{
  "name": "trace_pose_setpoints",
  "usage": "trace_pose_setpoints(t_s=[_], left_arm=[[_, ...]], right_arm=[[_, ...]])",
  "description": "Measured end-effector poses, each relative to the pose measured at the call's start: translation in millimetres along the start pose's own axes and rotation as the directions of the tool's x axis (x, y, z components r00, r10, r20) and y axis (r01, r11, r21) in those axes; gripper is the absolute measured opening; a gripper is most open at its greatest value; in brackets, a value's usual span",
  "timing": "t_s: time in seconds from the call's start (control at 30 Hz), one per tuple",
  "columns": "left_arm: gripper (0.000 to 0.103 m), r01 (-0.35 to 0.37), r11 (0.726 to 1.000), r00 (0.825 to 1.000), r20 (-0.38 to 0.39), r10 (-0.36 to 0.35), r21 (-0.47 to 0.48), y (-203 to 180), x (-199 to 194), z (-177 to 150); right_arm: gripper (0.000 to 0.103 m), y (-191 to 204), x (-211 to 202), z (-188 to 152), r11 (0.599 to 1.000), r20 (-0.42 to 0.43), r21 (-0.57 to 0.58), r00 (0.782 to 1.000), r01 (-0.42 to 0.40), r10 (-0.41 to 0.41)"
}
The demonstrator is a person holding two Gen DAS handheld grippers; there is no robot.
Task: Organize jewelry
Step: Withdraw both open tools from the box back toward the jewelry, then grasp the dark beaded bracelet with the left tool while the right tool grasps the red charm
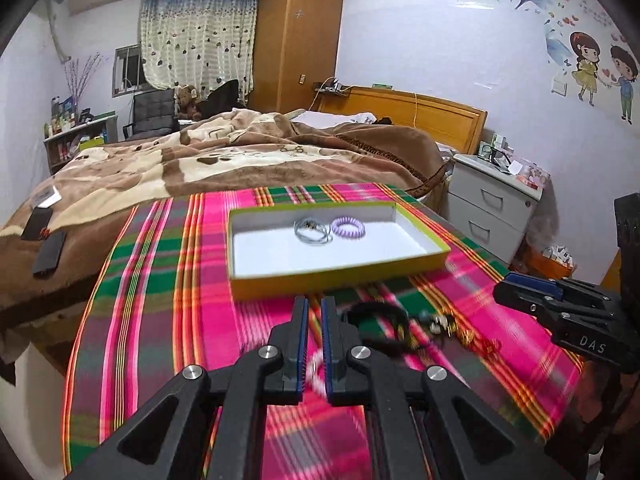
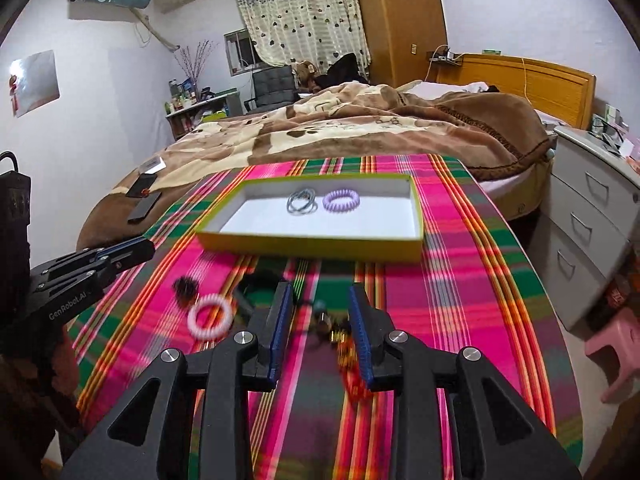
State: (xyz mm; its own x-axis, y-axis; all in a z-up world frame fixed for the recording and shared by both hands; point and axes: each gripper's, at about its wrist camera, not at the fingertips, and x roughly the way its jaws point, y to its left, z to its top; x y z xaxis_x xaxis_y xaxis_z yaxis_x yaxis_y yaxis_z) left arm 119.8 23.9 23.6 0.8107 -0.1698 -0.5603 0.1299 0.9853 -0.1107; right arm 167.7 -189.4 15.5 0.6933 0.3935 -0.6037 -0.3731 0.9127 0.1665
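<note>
Fingers: left gripper (image 1: 314, 312) clenched, empty | right gripper (image 2: 320, 304) released above tangled gold-and-red beaded jewellery (image 2: 344, 340) near table's front edge | risk: tangle snags, drags neighbours

A: What's behind the table?
B: A bed under a brown plush blanket (image 1: 240, 152), its orange wooden headboard (image 1: 420, 114) against a pale lilac wall (image 1: 420, 40).
A: And the window?
B: A heart-patterned curtain (image 2: 304, 20) covers it.
</note>
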Motion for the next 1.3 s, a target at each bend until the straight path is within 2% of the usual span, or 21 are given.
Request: trace_pose_setpoints(t_s=[0.3,0.57,0.63,0.7,0.97,1.1,1.3], left_arm=[[0.005,-0.026,1.0,1.0,-0.016,0.026,0.013,0,-29,-34],[0.006,-0.02,1.0,0.999,-0.025,0.021,0.02,-4,-33,-39],[0.011,-0.02,1.0,0.999,-0.031,0.021,0.019,-4,-30,-40],[0.02,-0.023,1.0,0.999,-0.041,0.023,0.012,-2,-25,-39],[0.022,-0.051,0.999,0.994,-0.096,0.051,-0.002,11,4,-35],[0.03,-0.05,0.999,0.989,-0.14,0.048,-0.009,16,22,-32],[0.031,-0.063,0.997,0.979,-0.197,0.052,-0.05,25,43,-26]], right_arm=[[0.03,8,-26,-37,1.0,-0.008,-0.014,1.0,0.023,-0.023],[0.034,8,-28,-47,1.0,-0.02,-0.011,0.999,0.028,-0.028],[0.034,8,-27,-47,1.0,-0.022,-0.011,0.999,0.029,-0.029],[0.035,7,-25,-48,0.999,-0.029,-0.012,0.999,0.032,-0.032],[0.035,-5,2,-46,0.998,-0.082,-0.016,0.995,0.055,-0.056],[0.035,-12,15,-41,0.998,-0.107,-0.016,0.992,0.062,-0.064],[0.035,-15,35,-36,0.998,-0.162,-0.046,0.985,0.053,-0.06]])
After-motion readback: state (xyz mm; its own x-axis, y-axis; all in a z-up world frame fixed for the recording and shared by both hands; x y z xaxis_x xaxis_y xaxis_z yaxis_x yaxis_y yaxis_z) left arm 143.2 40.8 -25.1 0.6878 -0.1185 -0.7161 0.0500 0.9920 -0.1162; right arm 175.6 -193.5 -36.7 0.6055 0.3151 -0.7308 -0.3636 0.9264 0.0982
